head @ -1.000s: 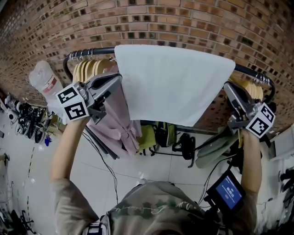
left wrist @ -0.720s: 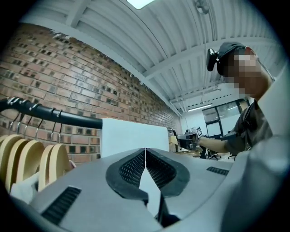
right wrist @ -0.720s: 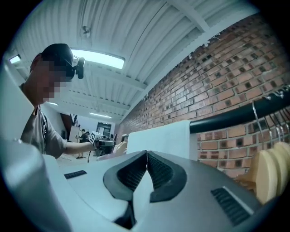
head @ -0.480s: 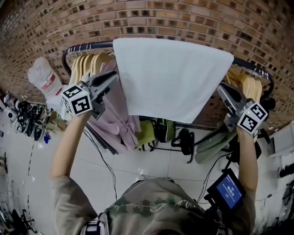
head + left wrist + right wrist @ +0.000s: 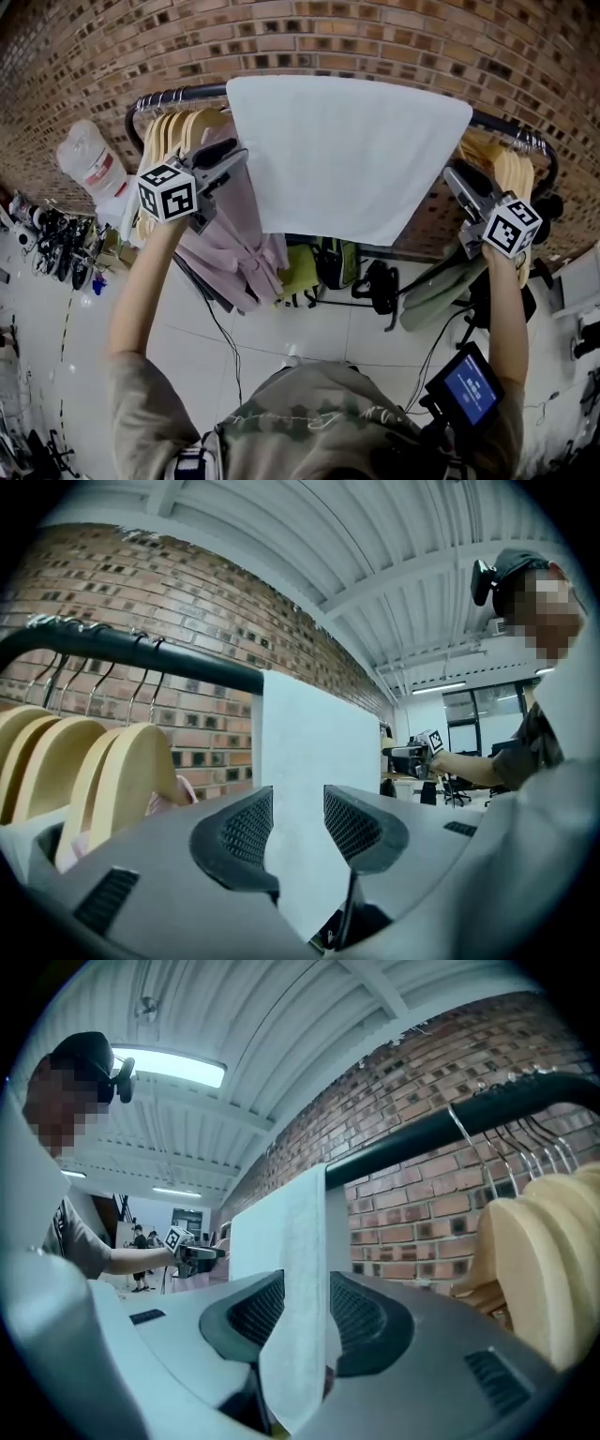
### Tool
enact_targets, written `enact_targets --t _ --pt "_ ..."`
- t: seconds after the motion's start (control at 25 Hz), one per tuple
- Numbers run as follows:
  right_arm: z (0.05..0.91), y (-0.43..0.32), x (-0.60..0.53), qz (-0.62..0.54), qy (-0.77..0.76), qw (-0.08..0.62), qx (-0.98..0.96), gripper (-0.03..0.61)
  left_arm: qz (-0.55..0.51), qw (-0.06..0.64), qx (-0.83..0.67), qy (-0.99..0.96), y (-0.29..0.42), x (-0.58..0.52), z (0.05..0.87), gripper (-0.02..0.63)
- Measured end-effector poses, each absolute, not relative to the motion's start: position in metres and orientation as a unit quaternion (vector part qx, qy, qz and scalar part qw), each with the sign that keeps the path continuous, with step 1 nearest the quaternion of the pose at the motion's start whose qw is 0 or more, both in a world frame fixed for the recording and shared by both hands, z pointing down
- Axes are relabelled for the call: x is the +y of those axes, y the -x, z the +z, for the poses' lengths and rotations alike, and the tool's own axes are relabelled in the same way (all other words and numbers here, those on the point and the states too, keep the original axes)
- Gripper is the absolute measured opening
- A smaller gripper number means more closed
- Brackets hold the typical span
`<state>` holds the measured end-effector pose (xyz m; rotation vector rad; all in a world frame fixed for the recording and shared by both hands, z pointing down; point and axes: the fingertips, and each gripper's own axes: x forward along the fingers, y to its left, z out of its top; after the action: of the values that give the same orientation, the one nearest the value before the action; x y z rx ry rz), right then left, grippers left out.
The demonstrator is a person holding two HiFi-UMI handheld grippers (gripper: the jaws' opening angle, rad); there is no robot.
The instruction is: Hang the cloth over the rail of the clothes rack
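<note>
A white cloth (image 5: 347, 150) lies draped over the black rail (image 5: 178, 95) of the clothes rack, hanging down on the near side. My left gripper (image 5: 239, 155) is at the cloth's left edge. In the left gripper view its jaws (image 5: 298, 817) are opening, and the cloth (image 5: 319, 752) edge stands in the gap without the pads pressing it. My right gripper (image 5: 450, 176) is at the cloth's right edge. Its jaws (image 5: 305, 1312) are opening too, with the cloth (image 5: 291, 1241) edge hanging loose between them under the rail (image 5: 450, 1124).
Wooden hangers (image 5: 178, 131) with a pink garment (image 5: 234, 244) crowd the rail's left end. More hangers (image 5: 506, 164) and a green garment (image 5: 436, 291) hang at the right end. A brick wall (image 5: 375, 37) is right behind. Bags (image 5: 337, 272) lie on the floor below.
Both grippers have drifted slightly upward while staying at the cloth's two edges. The cloth stays draped over the rail.
</note>
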<state>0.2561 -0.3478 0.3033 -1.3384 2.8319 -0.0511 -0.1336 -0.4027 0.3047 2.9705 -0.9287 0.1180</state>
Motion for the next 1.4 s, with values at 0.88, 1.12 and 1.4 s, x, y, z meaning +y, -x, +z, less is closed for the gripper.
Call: enact_targets --t 0.88,1.12,1.4 --pt "0.306 -0.248 -0.348 -0.034 0.388 0.025 0.921 0.129 0.050 0.035 -0.271 -0.961 0.112 -0.411 0.314 0.156" --pt "0.301 -0.248 -0.342 -0.029 0.373 0.031 0.927 0.126 0.064 0.012 -0.264 -0.962 0.100 -0.403 0.310 0.154" --pt "0.303 -0.244 -0.336 -0.020 0.358 0.028 0.933 0.028 0.041 0.015 -0.261 -0.964 0.102 -0.400 0.302 0.025"
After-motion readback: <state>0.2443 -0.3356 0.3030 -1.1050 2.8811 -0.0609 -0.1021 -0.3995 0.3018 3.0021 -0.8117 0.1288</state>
